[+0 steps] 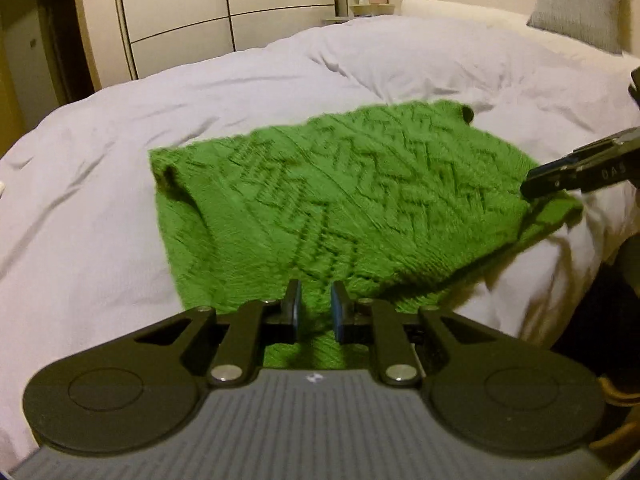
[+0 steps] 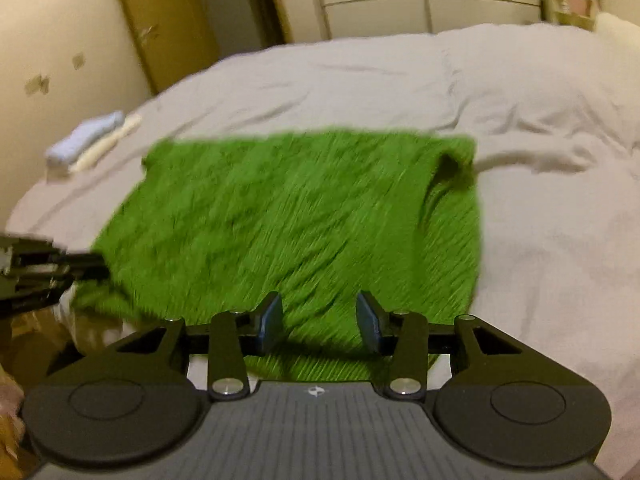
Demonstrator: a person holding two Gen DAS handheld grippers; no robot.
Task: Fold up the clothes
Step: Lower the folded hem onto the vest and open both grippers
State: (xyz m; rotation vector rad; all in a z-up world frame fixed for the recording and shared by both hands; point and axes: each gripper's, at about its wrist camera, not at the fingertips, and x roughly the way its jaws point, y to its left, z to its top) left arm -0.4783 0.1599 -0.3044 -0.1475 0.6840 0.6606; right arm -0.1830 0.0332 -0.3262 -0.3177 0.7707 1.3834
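Left gripper [image 1: 315, 306] stood slightly parted, empty, over the green sweater [image 1: 340, 200] hem at 6 o'clock on the bed [image 1: 120, 140]. Right gripper [image 2: 319, 322] stood wider, empty, at the same hem. Folding appeared pending; next move required pinching the hem.

Home bedroom, made bed [image 1: 240, 92], wardrobe [image 1: 180, 8], pillow [image 1: 576, 4]

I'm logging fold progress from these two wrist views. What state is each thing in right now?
Green cable-knit sweater: lying on the bed, already folded over at least once, near edge at the bed's edge.
White duvet: spread over the bed, wrinkled.
Left gripper: open, fingers over the sweater's near edge, gripping nothing.
Right gripper: open, over the sweater's near edge, gripping nothing.
Light blue cloth: folded, lying on the duvet.
Cream cloth: folded, beside the blue one.
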